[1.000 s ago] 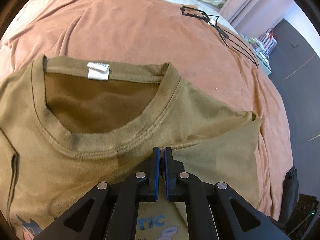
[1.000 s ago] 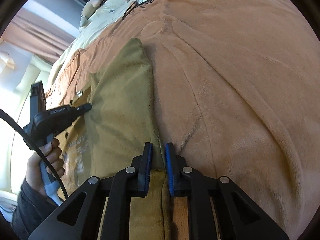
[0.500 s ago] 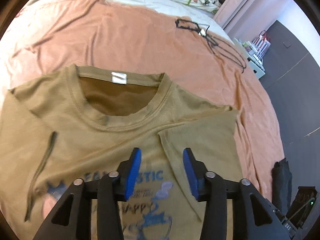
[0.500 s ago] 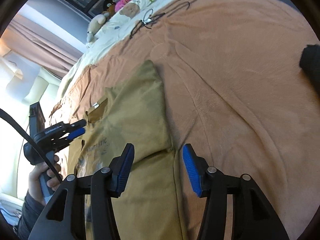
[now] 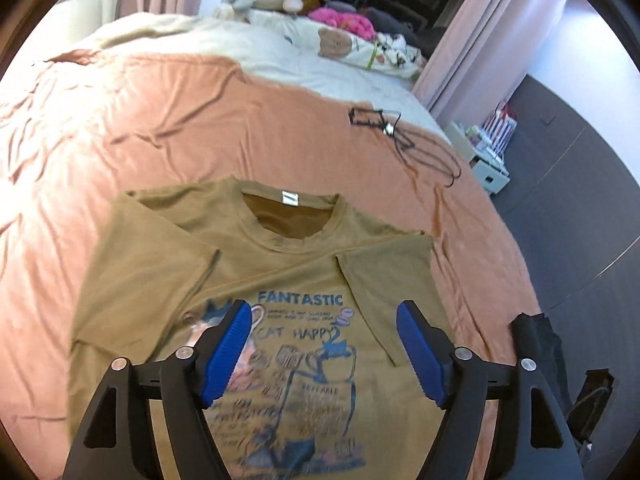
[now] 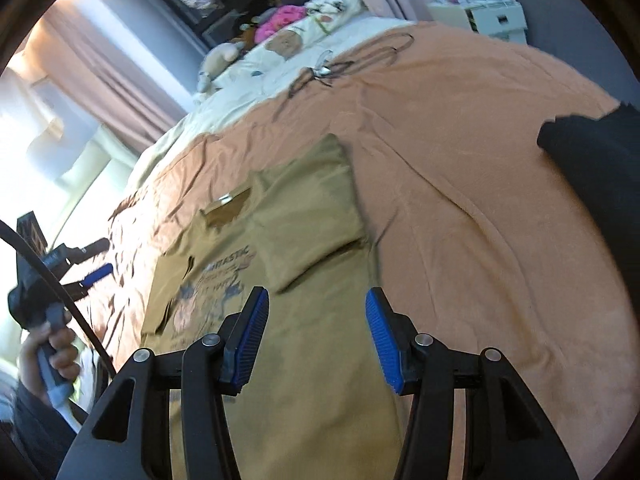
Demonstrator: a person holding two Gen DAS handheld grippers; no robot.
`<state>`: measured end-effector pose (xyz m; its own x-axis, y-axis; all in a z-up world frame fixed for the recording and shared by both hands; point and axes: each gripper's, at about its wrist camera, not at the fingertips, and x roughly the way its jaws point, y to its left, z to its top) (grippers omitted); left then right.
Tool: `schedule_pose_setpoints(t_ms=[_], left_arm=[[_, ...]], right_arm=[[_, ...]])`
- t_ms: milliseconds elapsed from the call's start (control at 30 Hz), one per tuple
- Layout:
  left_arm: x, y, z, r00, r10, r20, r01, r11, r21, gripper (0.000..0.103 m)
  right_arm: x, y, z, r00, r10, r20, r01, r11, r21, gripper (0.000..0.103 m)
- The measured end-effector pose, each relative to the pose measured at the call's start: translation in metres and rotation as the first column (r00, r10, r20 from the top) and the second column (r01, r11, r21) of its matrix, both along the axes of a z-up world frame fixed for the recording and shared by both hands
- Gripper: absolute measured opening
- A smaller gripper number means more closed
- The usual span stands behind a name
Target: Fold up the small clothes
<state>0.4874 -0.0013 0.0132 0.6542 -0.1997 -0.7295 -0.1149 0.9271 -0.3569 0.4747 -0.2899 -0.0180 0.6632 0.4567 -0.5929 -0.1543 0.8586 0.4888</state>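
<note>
An olive-brown T-shirt (image 5: 304, 280) with a blue "FANTASTIC" print lies face up on the orange blanket (image 5: 160, 128). Both its sleeves are folded in over the chest. My left gripper (image 5: 323, 312) is open and empty, raised above the print. In the right wrist view the shirt (image 6: 316, 216) lies lengthwise, with its right edge folded inward. My right gripper (image 6: 314, 300) is open and empty above the shirt's lower right part. The left gripper (image 6: 94, 274) also shows at the left of that view, held in a hand.
Black wire hangers (image 5: 404, 140) lie on the blanket beyond the shirt. A dark garment (image 6: 600, 184) lies at the blanket's right edge. Cream bedding with soft toys (image 5: 320, 36) is at the head of the bed. A white shelf unit (image 5: 488, 152) stands beside the bed.
Both grippers let go of the shirt's folded-in right side, opened wide and pulled back and up. The shirt now lies flat with more of it in view.
</note>
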Motion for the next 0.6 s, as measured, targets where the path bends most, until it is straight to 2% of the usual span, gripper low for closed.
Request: schedule_pose_setpoints(t_ms=[133,200,233,267,367,600], left_arm=[[-0.041,0.013,0.022,0.998,0.019,0.051,-0.02,1.0,0.014,0.094],[-0.058,0.02,0.029,0.997,0.026,0.067,-0.028,0.999,0.028,0.096],[-0.067,0.024,0.032,0.997,0.028,0.074,-0.031,0.999,0.033,0.097],[-0.077,0.028,0.035,0.996,0.032,0.081,-0.035,0.999,0.035,0.098],[-0.104,0.041,0.041,0.995,0.047,0.089,-0.051,0.998,0.042,0.1],[-0.171,0.076,0.053,0.989,0.09,0.114,-0.095,0.995,0.037,0.1]], right_arm=[[-0.024,0.005,0.013,1.0,0.022,0.022,-0.021,1.0,-0.023,0.049],[-0.032,0.004,0.018,0.999,0.026,0.019,-0.026,0.999,-0.039,0.049],[-0.036,0.005,0.02,0.999,0.029,0.019,-0.028,0.999,-0.046,0.058],[-0.04,0.004,0.024,0.999,0.03,0.022,-0.029,0.998,-0.053,0.067],[-0.062,0.001,0.038,0.998,0.033,0.059,-0.029,0.997,-0.07,0.077],[-0.1,0.006,0.052,0.996,0.046,0.073,-0.038,0.993,-0.111,0.079]])
